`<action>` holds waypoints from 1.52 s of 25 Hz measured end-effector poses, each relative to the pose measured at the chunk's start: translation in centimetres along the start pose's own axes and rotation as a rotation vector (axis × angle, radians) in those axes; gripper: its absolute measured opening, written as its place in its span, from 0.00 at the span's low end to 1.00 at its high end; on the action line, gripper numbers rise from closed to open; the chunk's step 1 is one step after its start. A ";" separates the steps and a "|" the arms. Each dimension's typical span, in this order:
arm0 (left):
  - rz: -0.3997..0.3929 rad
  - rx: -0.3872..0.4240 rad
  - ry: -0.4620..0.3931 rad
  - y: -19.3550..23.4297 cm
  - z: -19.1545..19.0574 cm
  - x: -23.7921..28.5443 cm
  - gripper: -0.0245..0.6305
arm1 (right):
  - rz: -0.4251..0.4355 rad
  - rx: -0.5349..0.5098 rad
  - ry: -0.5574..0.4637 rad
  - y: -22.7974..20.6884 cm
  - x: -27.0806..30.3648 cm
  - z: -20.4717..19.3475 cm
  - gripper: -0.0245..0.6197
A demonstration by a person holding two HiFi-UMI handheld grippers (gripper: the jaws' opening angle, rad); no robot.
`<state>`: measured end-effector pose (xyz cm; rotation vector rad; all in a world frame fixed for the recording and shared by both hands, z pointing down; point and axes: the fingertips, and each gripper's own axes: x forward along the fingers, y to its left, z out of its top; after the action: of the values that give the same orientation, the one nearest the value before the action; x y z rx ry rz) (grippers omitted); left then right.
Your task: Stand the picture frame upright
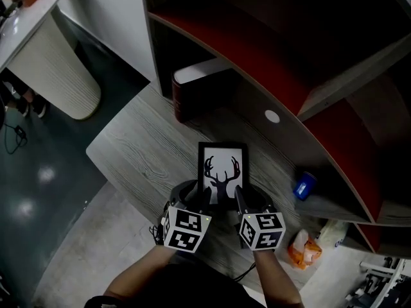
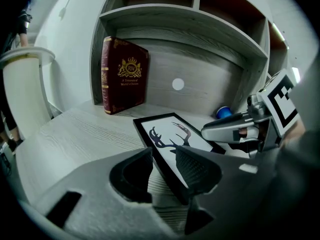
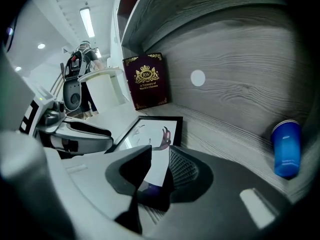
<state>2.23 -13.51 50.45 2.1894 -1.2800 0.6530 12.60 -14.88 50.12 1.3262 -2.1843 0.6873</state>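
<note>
Both of your grippers are down at the near end of the picture frame, the one with the deer on it. Your left gripper has its jaws spread wide. The frame's near left corner sits between them, and the pads do not squeeze it. Your right gripper has its jaws apart too, with the near right corner between them. The frame lies face up on the grey wooden desk.

The shelf cubby behind the frame holds a dark red book with a gold crown on it, standing up at the left. A blue cup sits at the right by the back wall — you cannot see into it.

The desk's front edge is close under your grippers. Bare wood lies between the frame and the book, and between the frame and the cup. A shelf board hangs over the back of the desk.
</note>
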 end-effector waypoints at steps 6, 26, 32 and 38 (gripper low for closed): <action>0.001 -0.030 0.018 0.4 -0.1 1.0 0.26 | -0.006 0.010 0.021 -0.8 1.0 -0.3 0.24; -0.025 -0.088 0.059 0.6 -0.4 2.5 0.28 | 0.004 -0.005 0.071 -1.7 3.8 -0.1 0.39; -0.022 -0.099 0.072 0.8 -0.7 2.5 0.26 | -0.007 0.036 0.079 -1.4 3.6 -0.3 0.36; -0.005 -0.114 0.086 1.6 -0.8 2.5 0.22 | -0.033 0.065 0.093 -1.2 3.4 -0.6 0.36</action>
<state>1.84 -15.26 52.95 2.0502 -1.2364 0.6486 12.39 -17.24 52.94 1.3322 -2.0780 0.7969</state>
